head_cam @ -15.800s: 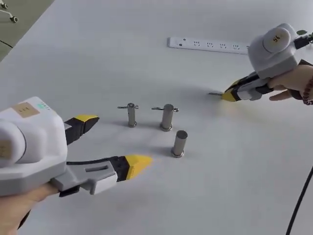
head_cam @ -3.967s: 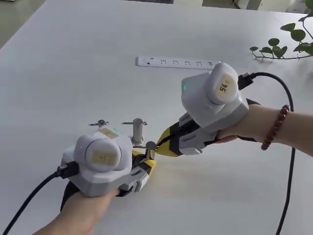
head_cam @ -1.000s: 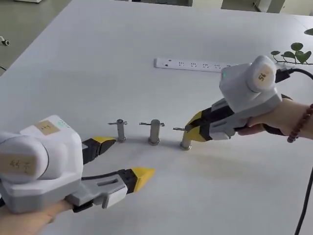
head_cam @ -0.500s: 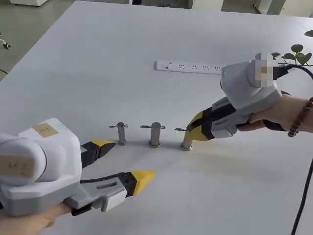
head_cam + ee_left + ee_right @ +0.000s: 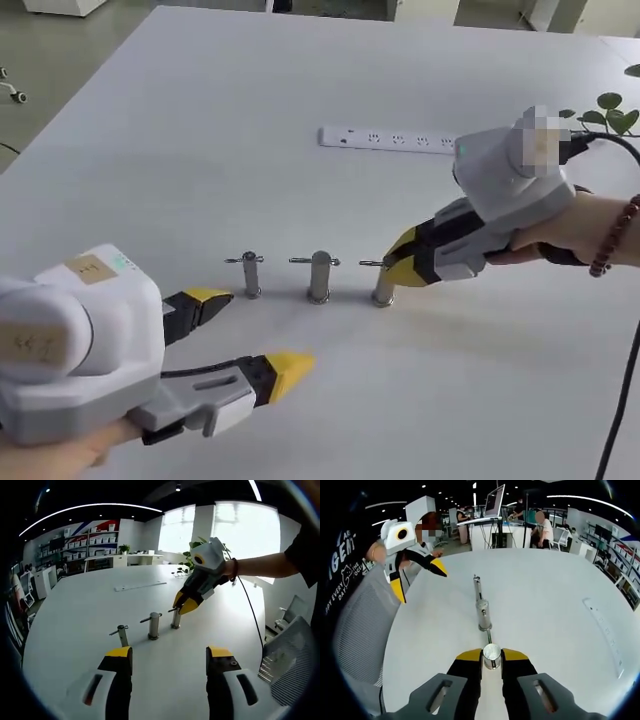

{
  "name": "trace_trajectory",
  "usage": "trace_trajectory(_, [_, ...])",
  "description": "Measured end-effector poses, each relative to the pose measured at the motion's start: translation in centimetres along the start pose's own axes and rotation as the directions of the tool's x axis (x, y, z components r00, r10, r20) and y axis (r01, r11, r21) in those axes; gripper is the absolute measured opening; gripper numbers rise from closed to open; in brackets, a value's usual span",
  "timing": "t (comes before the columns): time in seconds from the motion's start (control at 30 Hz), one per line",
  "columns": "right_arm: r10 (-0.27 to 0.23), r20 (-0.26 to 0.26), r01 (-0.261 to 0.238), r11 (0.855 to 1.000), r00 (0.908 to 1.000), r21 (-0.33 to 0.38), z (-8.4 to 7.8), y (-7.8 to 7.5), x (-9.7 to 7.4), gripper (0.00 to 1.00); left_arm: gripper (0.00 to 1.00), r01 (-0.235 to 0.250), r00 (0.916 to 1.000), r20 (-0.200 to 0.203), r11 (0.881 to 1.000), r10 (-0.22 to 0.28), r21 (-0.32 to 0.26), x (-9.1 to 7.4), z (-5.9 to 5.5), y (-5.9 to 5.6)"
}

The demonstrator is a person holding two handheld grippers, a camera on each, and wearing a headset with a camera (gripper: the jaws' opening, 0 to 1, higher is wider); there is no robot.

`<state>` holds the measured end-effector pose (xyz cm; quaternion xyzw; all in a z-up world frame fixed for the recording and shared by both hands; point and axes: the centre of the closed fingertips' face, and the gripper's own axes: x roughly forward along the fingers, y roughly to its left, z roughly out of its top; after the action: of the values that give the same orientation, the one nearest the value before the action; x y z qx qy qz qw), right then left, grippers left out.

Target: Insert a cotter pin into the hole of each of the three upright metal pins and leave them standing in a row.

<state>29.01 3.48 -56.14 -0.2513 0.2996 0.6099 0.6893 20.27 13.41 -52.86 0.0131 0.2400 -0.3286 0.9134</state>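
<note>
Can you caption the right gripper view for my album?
Right gripper grips the nearest metal pin, first of three in a row on the white table.

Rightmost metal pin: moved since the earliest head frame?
Yes. The rightmost pin stood nearer the person than the middle pin; now it's in line with it, at the right gripper.

Right gripper view: white lettering is printed on the person's black shirt (image 5: 344, 567). The fragments "IGENT", "EVERY" and "DAY" can be read; the remaining letters are cut off or too small to tell.

Head view: the tan sticker (image 5: 88, 268) and the round end label (image 5: 30, 345) on the left gripper (image 5: 250, 330) carry marks too faint to read.
</note>
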Motion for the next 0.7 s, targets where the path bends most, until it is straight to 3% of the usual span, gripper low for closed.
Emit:
trace_trajectory(0.33, [-0.053, 0.051, 0.049, 0.996, 0.9973, 0.070, 0.7, 0.1, -0.6, 0.25, 0.59, -0.030, 0.9995, -0.014, 1.000, 0.030, 0.010, -0.4, 0.0, 0.8])
trace_trajectory(0.43, [-0.088, 0.084, 0.077, 0.989, 0.9925, 0.129, 1.2, 0.3, -1.3, 0.28, 0.59, -0.035, 0.9993, -0.012, 0.999, 0.035, 0.001, -0.7, 0.1, 1.0])
trace_trajectory(0.63, [-0.211, 0.077, 0.194, 0.963, 0.9745, 0.189, 1.5, 0.4, -3.0, 0.36, 0.59, -0.042, 0.9990, -0.011, 0.999, 0.042, 0.006, -1.2, 0.6, 1.2])
trace_trajectory(0.7, [-0.226, 0.084, 0.204, 0.956, 0.9705, 0.209, 1.8, 0.8, -3.4, 0.40, 0.59, -0.045, 0.9989, -0.017, 0.999, 0.045, 0.006, -1.5, 0.7, 1.3])
